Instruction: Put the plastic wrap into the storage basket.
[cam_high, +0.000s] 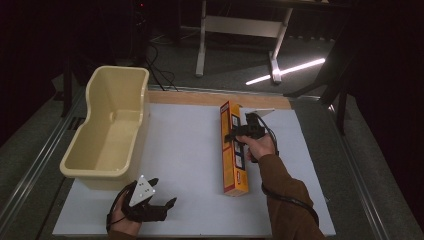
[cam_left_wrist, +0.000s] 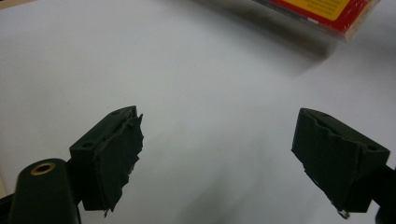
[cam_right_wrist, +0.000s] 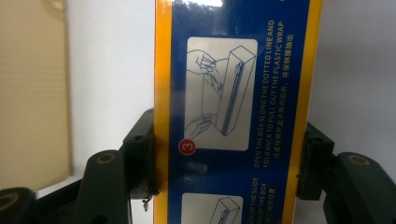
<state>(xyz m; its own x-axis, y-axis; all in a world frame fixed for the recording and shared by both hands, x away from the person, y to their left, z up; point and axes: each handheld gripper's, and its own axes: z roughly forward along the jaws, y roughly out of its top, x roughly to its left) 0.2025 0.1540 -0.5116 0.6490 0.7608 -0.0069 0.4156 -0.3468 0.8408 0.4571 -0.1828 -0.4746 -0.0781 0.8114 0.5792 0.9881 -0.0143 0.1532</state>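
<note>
1. Yellow and blue cardboard makes up the long box (cam_high: 234, 150) that we hold; it lies on the white board (cam_high: 190, 150) right of the middle, well apart from the tub.
2. We see in the high view that its long axis runs away from us and toward us: one short end points at the wooden strip (cam_high: 200, 97) along the far edge, and the red-trimmed short end points back at us, with a slight lean to the left at the far end.
3. Our right gripper (cam_high: 239, 135) reaches in from the box's right side, about midway along its length, and its jaws are closed across the box's narrow width.
4. In the right gripper view we see the box (cam_right_wrist: 238, 93) standing between the two black pads (cam_right_wrist: 140, 158), which press on its yellow side edges; the printed panel with drawings faces the camera.
5. Our left gripper (cam_high: 162, 206) rests low on the board near its front left corner, jaws spread wide with nothing between them.
6. In the left gripper view we see the bare white surface between the pads (cam_left_wrist: 116, 154) and a red and yellow corner of the box (cam_left_wrist: 327, 14) at the top.
7. Beige plastic, the tub (cam_high: 112, 127) sits at the board's left edge, just beyond our left hand.
</note>
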